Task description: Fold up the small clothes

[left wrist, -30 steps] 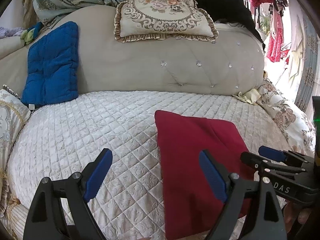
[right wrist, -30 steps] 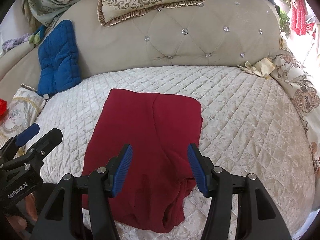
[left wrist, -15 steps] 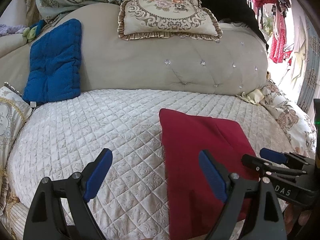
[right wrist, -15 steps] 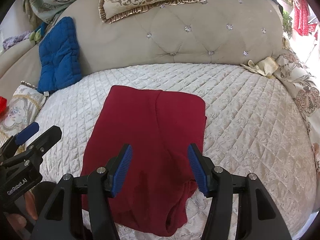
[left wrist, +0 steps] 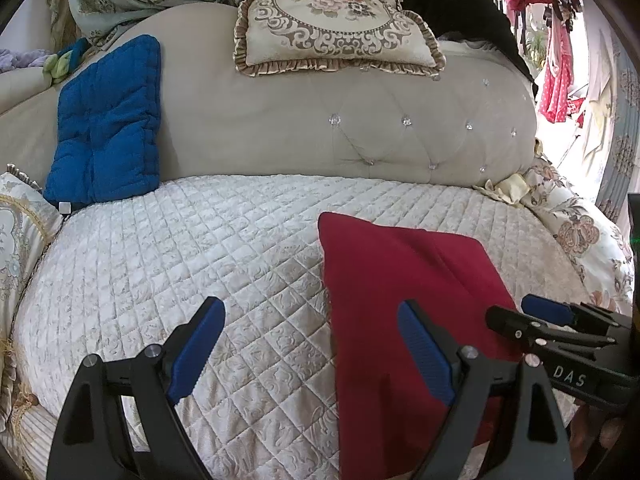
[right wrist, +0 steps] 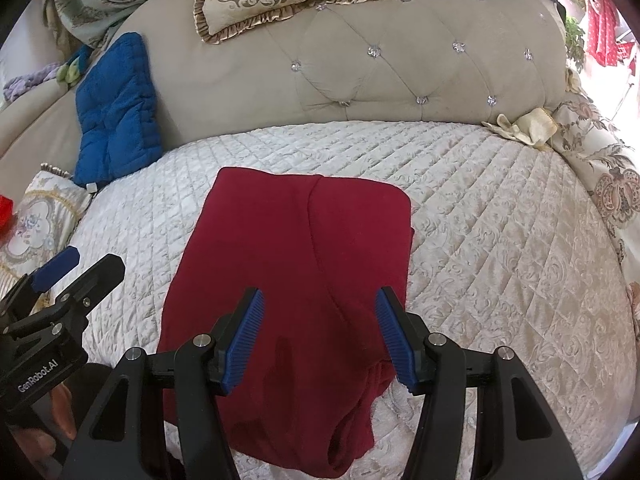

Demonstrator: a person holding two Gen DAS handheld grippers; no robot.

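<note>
A dark red garment point(right wrist: 296, 264) lies flat on the white quilted bed point(right wrist: 500, 240), partly folded, with a lengthwise fold line and a bunched near right corner. It also shows in the left wrist view point(left wrist: 392, 280), to the right. My right gripper point(right wrist: 318, 332) is open and empty, hovering over the garment's near end. My left gripper point(left wrist: 308, 348) is open and empty, above the quilt at the garment's left edge. Each gripper appears at the edge of the other's view: the right gripper point(left wrist: 556, 320) and the left gripper point(right wrist: 64, 280).
A beige tufted headboard point(right wrist: 400, 68) curves behind the bed. A blue cushion point(left wrist: 104, 120) leans on it at the left, an ornate pillow point(left wrist: 332, 16) lies on top. Floral pillows point(left wrist: 580, 232) sit at the right, another pillow point(left wrist: 16, 232) at the left. Clothes hang at far right.
Both grippers have drawn back slightly toward me and tilted up a little; the garment sits lower and farther in the views. Jaws stay open. The garment has not moved.
</note>
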